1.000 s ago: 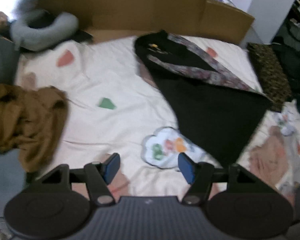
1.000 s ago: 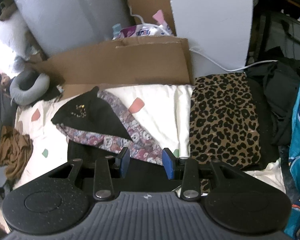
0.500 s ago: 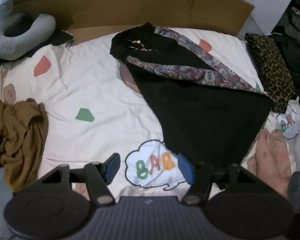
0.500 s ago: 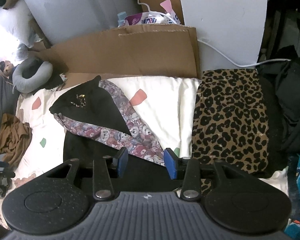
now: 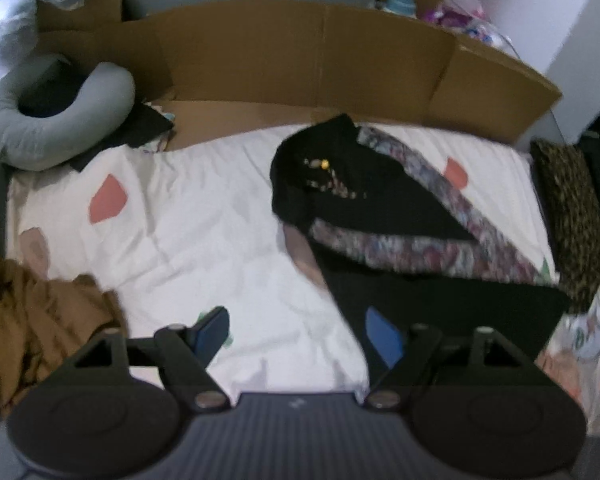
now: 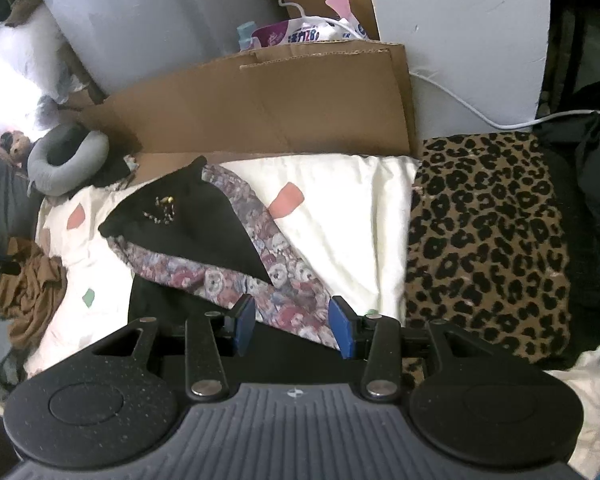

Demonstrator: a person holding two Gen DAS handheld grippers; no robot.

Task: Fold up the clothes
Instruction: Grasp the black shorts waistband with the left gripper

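A black garment [image 5: 440, 304] with a bear-print lining band [image 5: 412, 248] lies partly folded on the white printed sheet [image 5: 204, 232]. My left gripper [image 5: 296, 332] hovers above the sheet at the garment's left edge. Its jaws are opening, with nothing between them, and its right fingertip [image 5: 382, 338] is over the black cloth. In the right wrist view the garment [image 6: 196, 224] spreads below my right gripper [image 6: 293, 322]. That gripper is open just above the bear-print band [image 6: 276, 280] and holds nothing.
A crumpled brown garment [image 5: 32, 320] lies at the sheet's left edge. A grey neck pillow [image 5: 60, 120] sits at the far left corner. A flattened cardboard wall [image 5: 300, 56] runs along the back. A leopard-print cushion [image 6: 488, 240] borders the sheet on the right.
The left gripper has slid across the bed, leaving the cloud print behind, and its fingers have spread wider. The right gripper has sunk a little toward the garment.
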